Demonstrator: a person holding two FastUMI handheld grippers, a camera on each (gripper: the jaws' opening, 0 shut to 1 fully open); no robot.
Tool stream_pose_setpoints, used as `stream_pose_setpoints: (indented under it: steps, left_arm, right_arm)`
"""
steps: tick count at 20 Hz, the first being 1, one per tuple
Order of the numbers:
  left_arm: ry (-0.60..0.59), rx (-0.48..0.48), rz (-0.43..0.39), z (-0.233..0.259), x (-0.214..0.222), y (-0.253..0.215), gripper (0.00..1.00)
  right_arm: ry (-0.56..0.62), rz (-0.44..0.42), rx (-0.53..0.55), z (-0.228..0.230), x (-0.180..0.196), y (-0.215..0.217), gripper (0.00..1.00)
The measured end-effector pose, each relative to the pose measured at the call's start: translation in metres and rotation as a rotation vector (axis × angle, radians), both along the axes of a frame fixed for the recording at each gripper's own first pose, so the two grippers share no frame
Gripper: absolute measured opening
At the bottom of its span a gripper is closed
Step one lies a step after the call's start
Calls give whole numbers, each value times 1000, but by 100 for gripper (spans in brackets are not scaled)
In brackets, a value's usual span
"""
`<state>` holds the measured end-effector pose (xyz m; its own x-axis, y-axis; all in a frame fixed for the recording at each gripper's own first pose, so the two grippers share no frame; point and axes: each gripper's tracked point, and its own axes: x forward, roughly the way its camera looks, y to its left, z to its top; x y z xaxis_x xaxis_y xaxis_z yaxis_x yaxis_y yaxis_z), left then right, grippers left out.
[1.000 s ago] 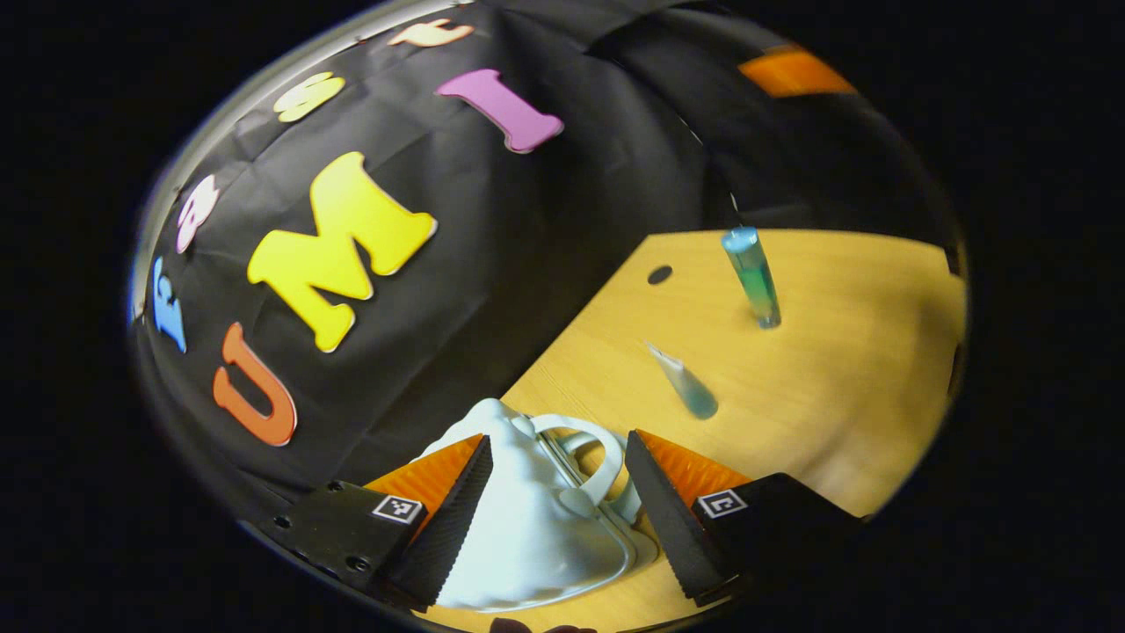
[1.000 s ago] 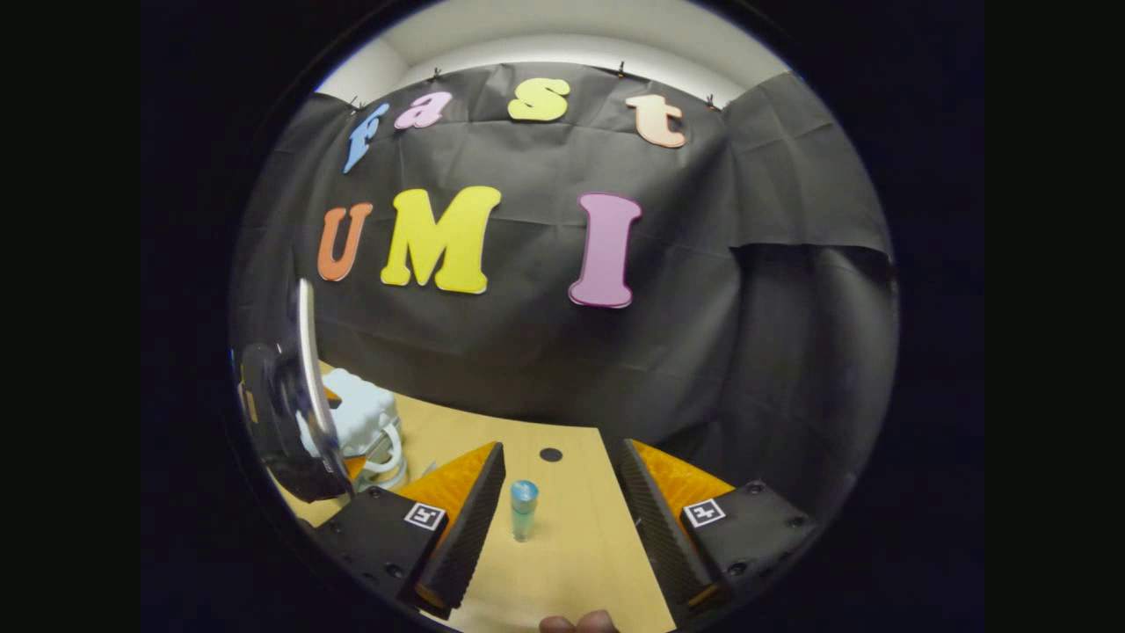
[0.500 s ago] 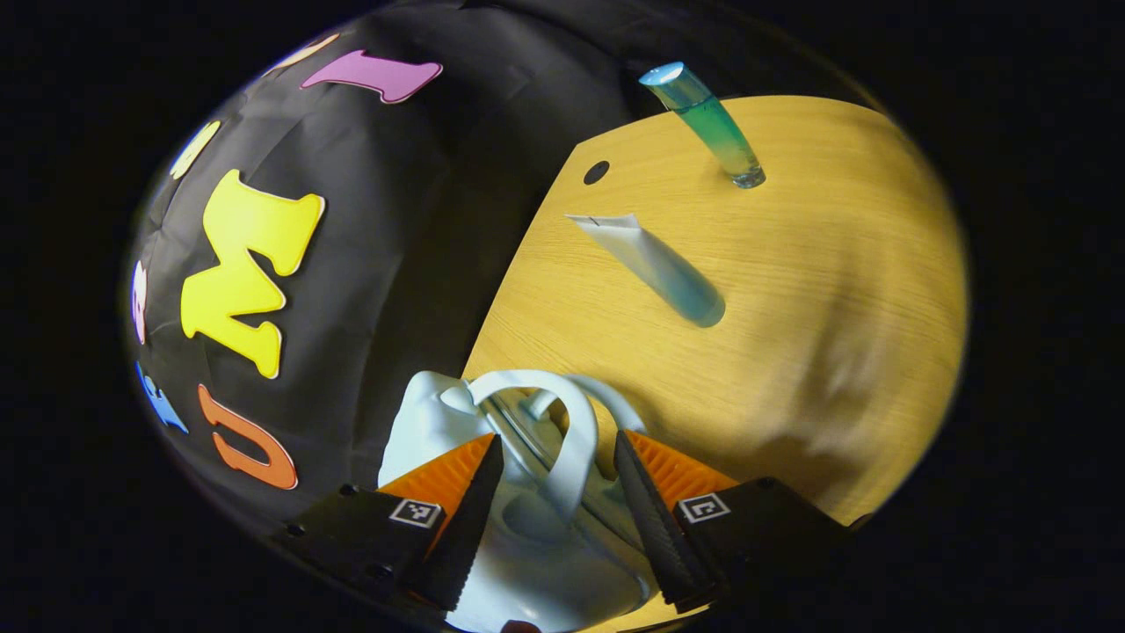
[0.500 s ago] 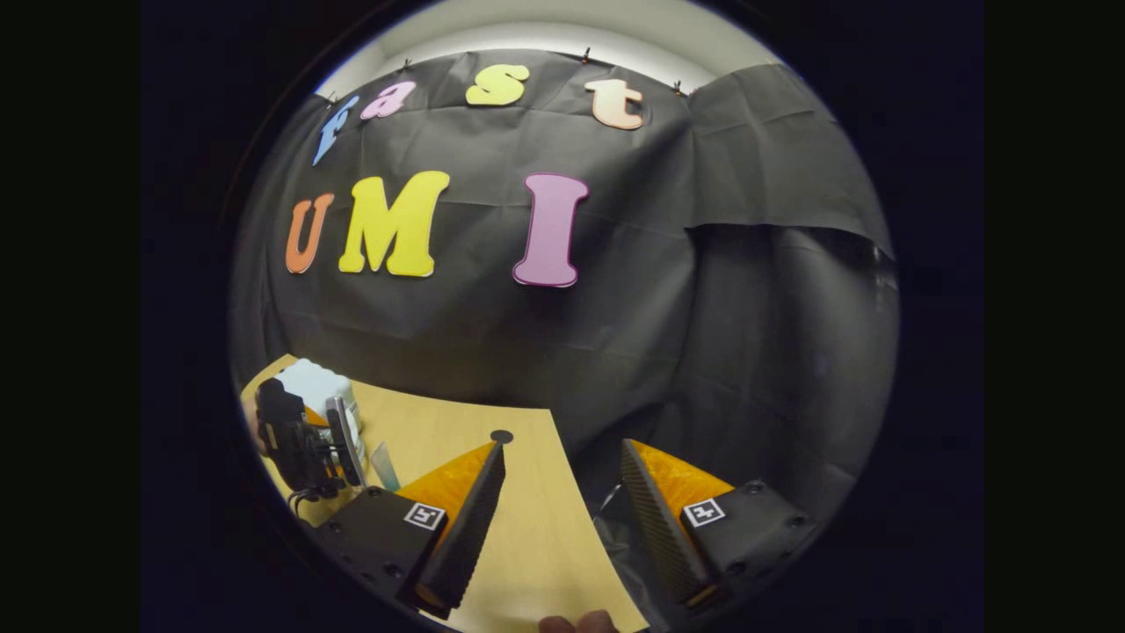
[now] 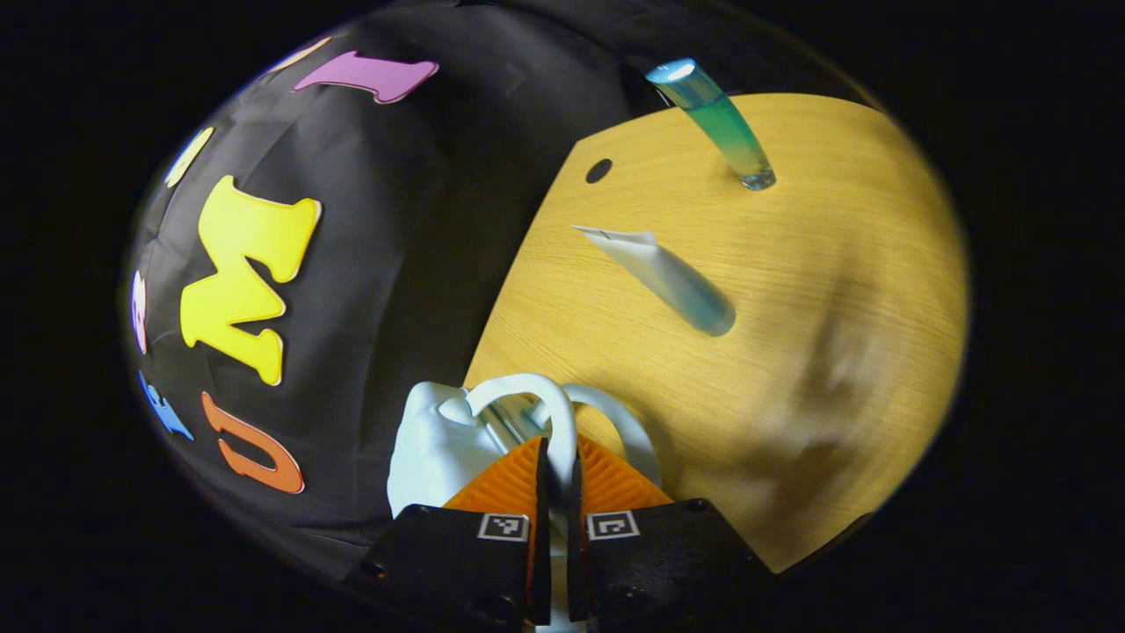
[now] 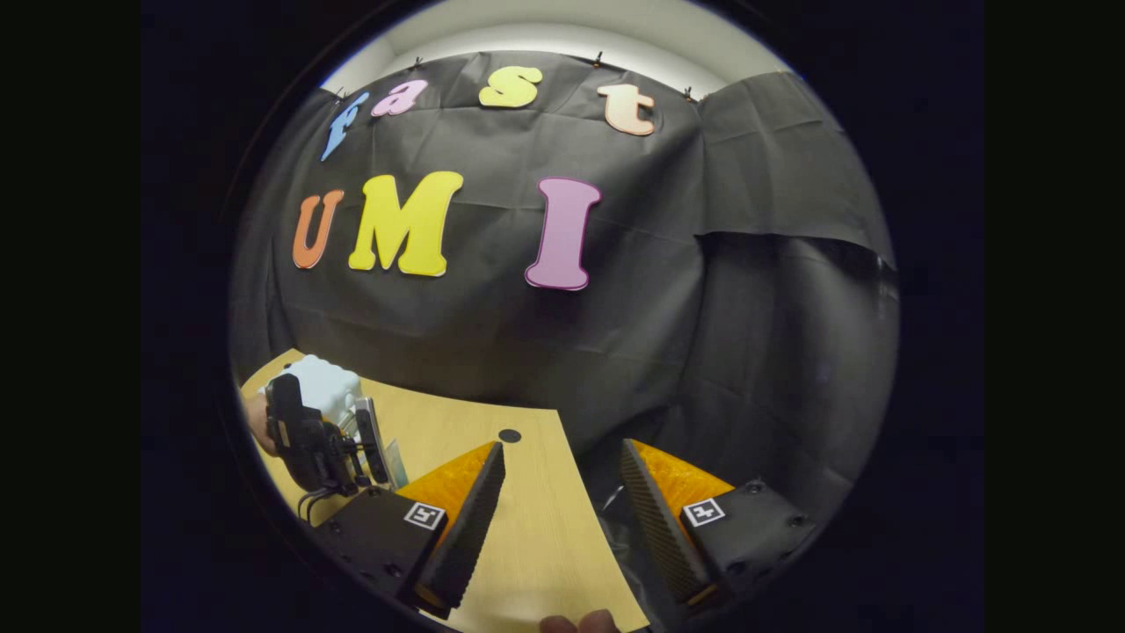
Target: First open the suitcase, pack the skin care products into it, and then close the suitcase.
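Suitcase looked small, light and rigid; my left hand-held gripper pinched its looped handle, right one gaped wide.

A light wooden table carries 3 things. A white suitcase sits on it right at the left gripper, beside the table's edge along the black cloth. Ahead and to the right of that gripper's tips, a pale tube with a blue-green cap lies flat. Farther ahead, a blue-green bottle stands upright. A small dark hole marks the tabletop near its far corner.
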<state>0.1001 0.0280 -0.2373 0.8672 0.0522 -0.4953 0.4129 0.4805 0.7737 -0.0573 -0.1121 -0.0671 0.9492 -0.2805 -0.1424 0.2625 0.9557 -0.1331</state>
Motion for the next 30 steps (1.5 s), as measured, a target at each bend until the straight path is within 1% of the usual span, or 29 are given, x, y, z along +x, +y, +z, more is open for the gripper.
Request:
stream_pose_setpoints:
  steps: [1,2,5,7,10,11,13,14,16,18,20,24,26,30]
  left_arm:
    - [-30,-31,22,13,-2,6,8]
    - [-57,-70,31,31,1,13,4]
    - [-168,-187,68,86,0,35,3]
    - [-247,-265,115,120,-4,60,3]
    - [-341,-424,170,170,-10,119,3]
    - [-379,-456,190,183,-14,140,3]
    - [-427,-501,246,202,-20,188,3]
    - [-445,-543,278,205,-24,214,3]
    - [-454,-670,353,212,-24,256,3]
    - [-472,-757,427,211,-22,306,3]
    - [-480,-813,472,198,-29,343,3]
    - [-504,-953,495,169,-28,410,3]
    - [-485,-998,531,139,-22,440,2]
    - [-432,-1073,589,81,-14,480,3]
  right_arm:
    - [-4,2,1,1,0,2,80]
    - [-7,8,6,2,1,6,79]
    - [-18,32,8,8,7,19,80]
    - [-28,67,0,15,13,34,79]
    - [-35,131,-18,24,24,58,80]
    - [-38,152,-26,27,28,67,80]
    - [-38,191,-32,31,37,83,80]
    - [-33,213,-35,31,41,93,80]
    - [-23,248,-45,31,50,111,80]
    - [-10,283,-47,31,57,130,80]
    - [-6,310,-54,35,63,145,79]
    - [4,355,-75,41,71,173,79]
    - [37,380,-67,35,71,185,79]
    - [75,378,-100,31,74,192,79]
